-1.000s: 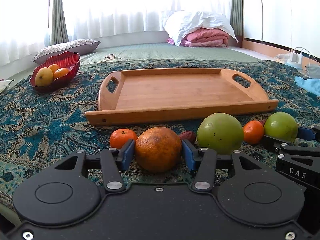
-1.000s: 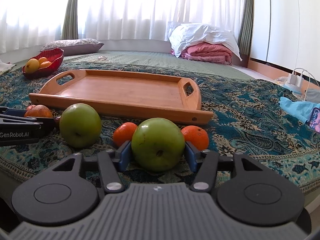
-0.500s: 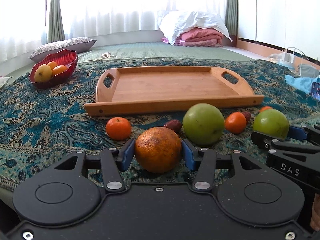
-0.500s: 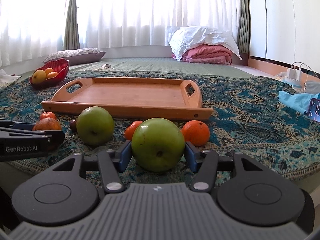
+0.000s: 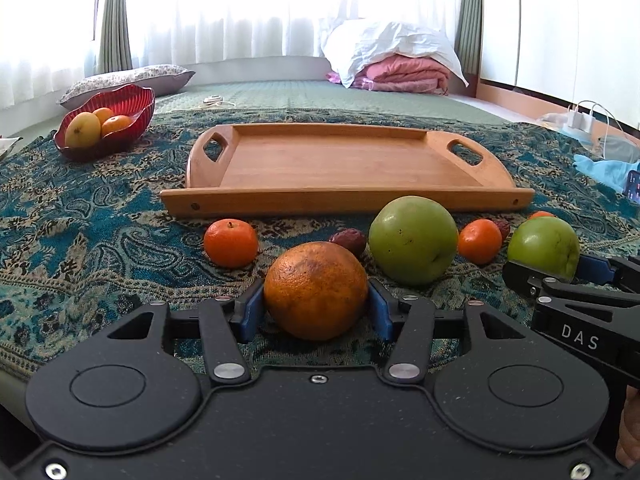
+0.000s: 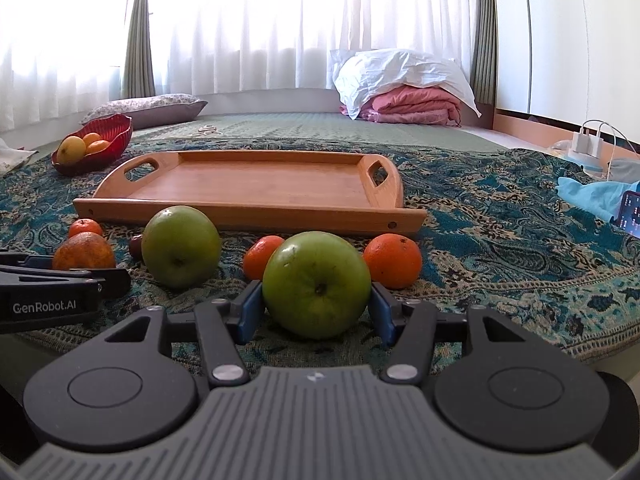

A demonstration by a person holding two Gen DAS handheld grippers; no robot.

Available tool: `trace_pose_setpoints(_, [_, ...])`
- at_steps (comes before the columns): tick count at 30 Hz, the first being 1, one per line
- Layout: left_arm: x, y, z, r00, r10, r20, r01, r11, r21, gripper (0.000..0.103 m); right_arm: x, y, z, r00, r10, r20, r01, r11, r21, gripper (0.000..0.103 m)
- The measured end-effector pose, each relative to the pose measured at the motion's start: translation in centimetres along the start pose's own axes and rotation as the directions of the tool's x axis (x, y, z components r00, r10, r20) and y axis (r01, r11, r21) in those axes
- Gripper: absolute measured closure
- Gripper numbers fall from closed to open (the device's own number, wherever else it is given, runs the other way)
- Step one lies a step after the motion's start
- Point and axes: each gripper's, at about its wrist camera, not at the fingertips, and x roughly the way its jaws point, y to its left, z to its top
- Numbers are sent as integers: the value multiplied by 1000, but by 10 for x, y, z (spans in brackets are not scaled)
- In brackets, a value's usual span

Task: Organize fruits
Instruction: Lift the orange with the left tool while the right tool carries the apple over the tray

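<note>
Two fruits are clamped: the left gripper holds the orange, the right gripper the green apple; the wooden tray lies straight ahead of both.

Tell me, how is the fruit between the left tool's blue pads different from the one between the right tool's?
The left gripper holds a large orange; the right gripper holds a green apple. The large orange is dull and rough, with brown patches; the green apple is smooth and shiny. The green apple shows a stem dimple facing the camera; the large orange shows none. Both are round, similar in size, and gripped at their sides by blue pads.
</note>
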Motion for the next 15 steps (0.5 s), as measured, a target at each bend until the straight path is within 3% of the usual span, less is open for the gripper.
trace_pose_setpoints(15, [11,-2,0,1000,2,19,-2,1000,10,53,18,-3,-3,1000,-5,11,4,999,34,42])
